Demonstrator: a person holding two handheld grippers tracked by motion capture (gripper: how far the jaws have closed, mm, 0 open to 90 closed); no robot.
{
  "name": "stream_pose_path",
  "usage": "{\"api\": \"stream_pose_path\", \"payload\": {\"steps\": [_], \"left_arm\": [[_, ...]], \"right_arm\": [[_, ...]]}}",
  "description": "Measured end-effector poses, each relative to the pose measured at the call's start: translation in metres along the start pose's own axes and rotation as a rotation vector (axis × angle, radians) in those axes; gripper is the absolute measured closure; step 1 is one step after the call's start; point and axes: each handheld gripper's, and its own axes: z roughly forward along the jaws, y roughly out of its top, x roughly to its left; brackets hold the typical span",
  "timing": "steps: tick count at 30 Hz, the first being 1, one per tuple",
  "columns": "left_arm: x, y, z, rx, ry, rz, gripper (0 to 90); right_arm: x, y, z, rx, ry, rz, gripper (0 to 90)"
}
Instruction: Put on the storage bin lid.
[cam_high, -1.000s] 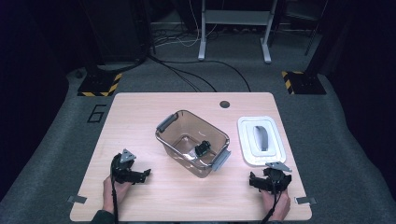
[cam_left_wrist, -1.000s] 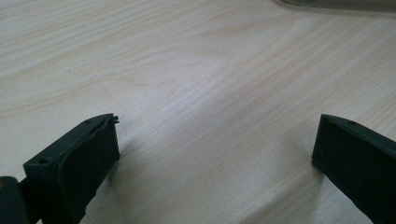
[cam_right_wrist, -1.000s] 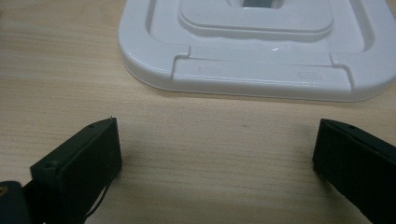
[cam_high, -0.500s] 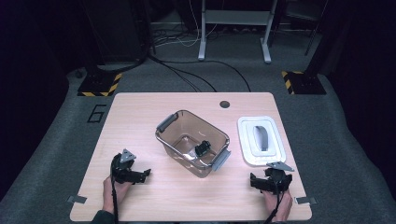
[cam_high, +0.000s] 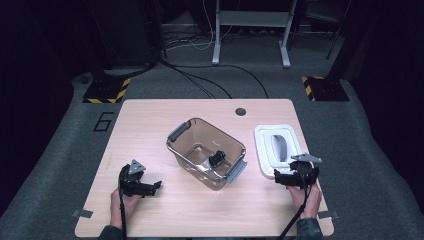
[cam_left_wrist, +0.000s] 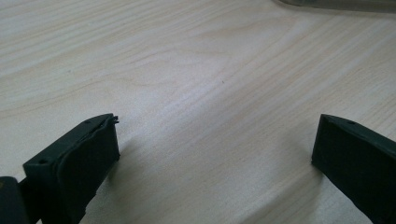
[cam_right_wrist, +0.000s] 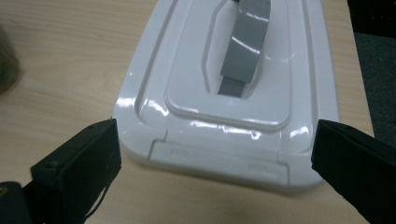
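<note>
A clear brownish plastic box (cam_high: 206, 152) with grey latches stands in the middle of the wooden table (cam_high: 150, 120), with a small black object (cam_high: 217, 159) inside it. Its white lid (cam_high: 276, 149) with a grey handle (cam_right_wrist: 246, 44) lies flat to the right of the box. My right gripper (cam_high: 292, 178) is open at the lid's near edge; in the right gripper view its jaws stand wide either side of the lid (cam_right_wrist: 233, 102). My left gripper (cam_high: 147, 188) rests open at the front left, above bare wood (cam_left_wrist: 205, 93).
A dark round hole (cam_high: 240, 111) sits near the table's far edge. Grey carpet surrounds the table, with cables and yellow-black striped feet (cam_high: 106, 91) beyond it. A strip of the box's base (cam_left_wrist: 336, 3) shows at the top of the left gripper view.
The right gripper has crept slightly toward the lid's near edge. The left gripper has stayed where it was.
</note>
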Motion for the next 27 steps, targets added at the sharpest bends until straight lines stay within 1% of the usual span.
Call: {"api": "stream_pose_path", "payload": {"steps": [3, 4, 5, 7, 8, 9, 11, 13, 15, 18, 20, 21, 22, 24, 25, 26, 27], "left_arm": [[0.0, 0.0, 0.0, -0.003, 0.004, -0.001, 0.1], [0.0, 0.0, 0.0, -0.003, 0.004, -0.001, 0.1], [0.0, 0.0, 0.0, 0.0, 0.0, 0.0, 0.1], [0.0, 0.0, 0.0, -0.003, 0.003, -0.001, 0.1], [0.0, 0.0, 0.0, -0.002, 0.003, 0.0, 0.1], [0.0, 0.0, 0.0, -0.003, 0.003, -0.001, 0.1], [0.0, 0.0, 0.0, 0.002, 0.0, 0.0, 0.1], [0.0, 0.0, 0.0, -0.003, 0.003, -0.001, 0.2], [0.0, 0.0, 0.0, -0.003, 0.004, -0.001, 0.2], [0.0, 0.0, 0.0, -0.002, 0.004, -0.002, 0.2], [0.0, 0.0, 0.0, -0.003, 0.004, -0.002, 0.2], [0.0, 0.0, 0.0, 0.001, 0.001, -0.002, 0.2], [0.0, 0.0, 0.0, 0.0, 0.001, -0.002, 0.2], [0.0, 0.0, 0.0, -0.004, 0.004, -0.003, 0.2], [0.0, 0.0, 0.0, -0.003, 0.005, -0.001, 0.2], [0.0, 0.0, 0.0, -0.001, 0.005, -0.003, 0.2], [0.0, 0.0, 0.0, 0.002, 0.001, 0.0, 0.2]], "right_arm": [[-0.006, 0.013, 0.011, 0.016, 0.013, 0.004, 0.0], [-0.006, 0.013, 0.011, 0.016, 0.013, 0.004, 0.0], [-0.008, 0.02, 0.02, 0.03, 0.016, 0.002, 0.0], [-0.009, 0.027, 0.028, 0.037, 0.014, -0.005, 0.0], [-0.01, 0.03, 0.032, 0.049, 0.016, -0.006, 0.0], [-0.011, 0.034, 0.036, 0.046, 0.015, -0.007, 0.0], [-0.013, 0.042, 0.044, 0.057, 0.017, -0.003, 0.4], [-0.016, 0.05, 0.051, 0.066, 0.026, -0.001, 2.3], [-0.018, 0.057, 0.057, 0.064, 0.021, -0.003, 4.2], [-0.023, 0.067, 0.068, 0.078, 0.017, 0.007, 9.3], [-0.026, 0.071, 0.074, 0.083, 0.02, 0.024, 13.5], [-0.027, 0.072, 0.076, 0.082, 0.021, 0.022, 14.0], [-0.027, 0.073, 0.079, 0.088, 0.025, 0.033, 15.3], [-0.028, 0.076, 0.083, 0.1, 0.029, 0.028, 20.7], [-0.028, 0.077, 0.085, 0.105, 0.032, 0.043, 23.4], [-0.028, 0.077, 0.086, 0.094, 0.028, 0.034, 27.6], [-0.027, 0.078, 0.087, 0.095, 0.02, 0.029, 32.8]]}}
